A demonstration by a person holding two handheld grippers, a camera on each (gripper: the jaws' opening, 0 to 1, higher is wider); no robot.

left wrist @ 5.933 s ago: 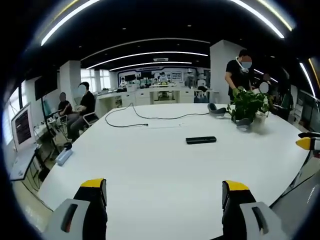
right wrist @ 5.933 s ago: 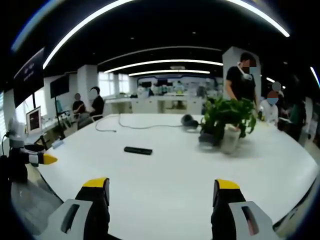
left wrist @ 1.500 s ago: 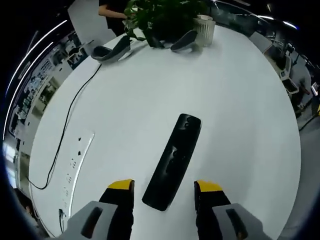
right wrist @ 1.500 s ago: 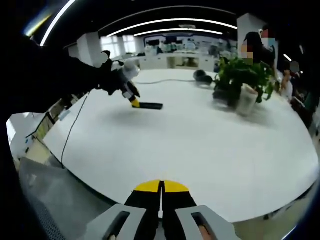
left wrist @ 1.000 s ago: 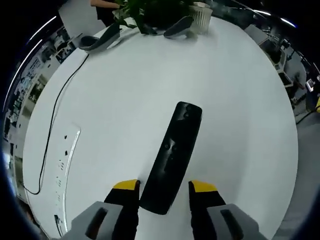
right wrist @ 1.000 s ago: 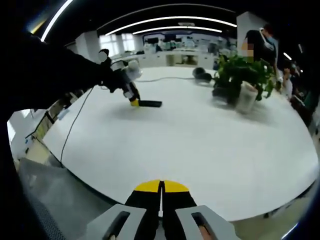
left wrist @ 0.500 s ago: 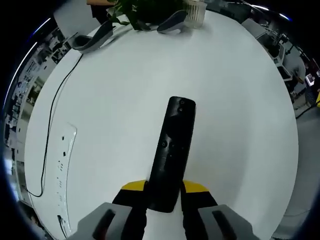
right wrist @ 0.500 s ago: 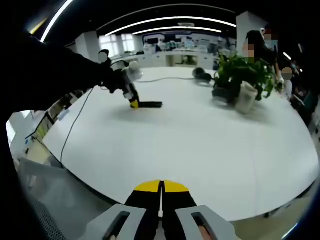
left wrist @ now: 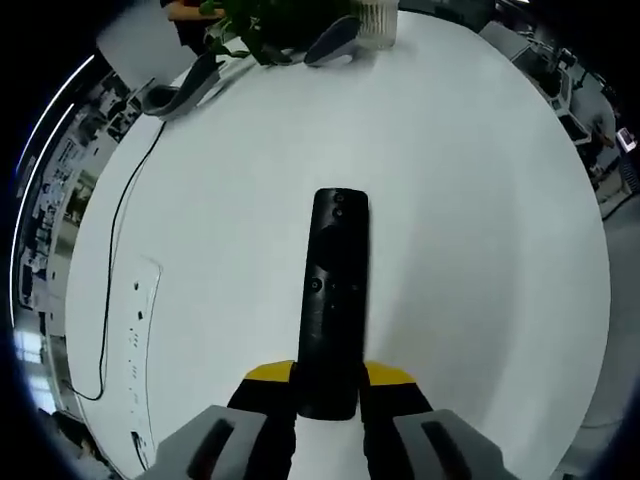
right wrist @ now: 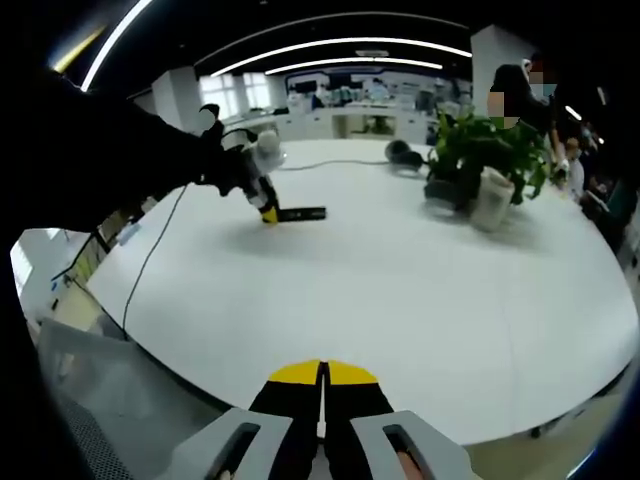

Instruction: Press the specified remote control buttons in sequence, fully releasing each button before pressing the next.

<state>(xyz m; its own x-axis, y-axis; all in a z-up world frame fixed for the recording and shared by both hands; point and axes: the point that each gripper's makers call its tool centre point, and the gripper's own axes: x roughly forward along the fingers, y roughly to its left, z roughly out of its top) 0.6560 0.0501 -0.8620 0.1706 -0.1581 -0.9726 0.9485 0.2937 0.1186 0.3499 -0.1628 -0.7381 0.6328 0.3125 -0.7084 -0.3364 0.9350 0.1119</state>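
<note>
Swung since 1.5 s ago from a slant toward 1 o'clock to nearly straight at 12 o'clock: black remote control, its near end now pinched between the 2 yellow-tipped jaws of the left gripper, formerly spread on either side of it. Lies flat on the round white table, buttons up. Potted plant at 11 o'clock on the far edge, black cable trailing at 9 o'clock. Right gripper fully closed on nothing, low at 6 o'clock over the table's near edge. Possibly slightly lifted, hard to judge.
</note>
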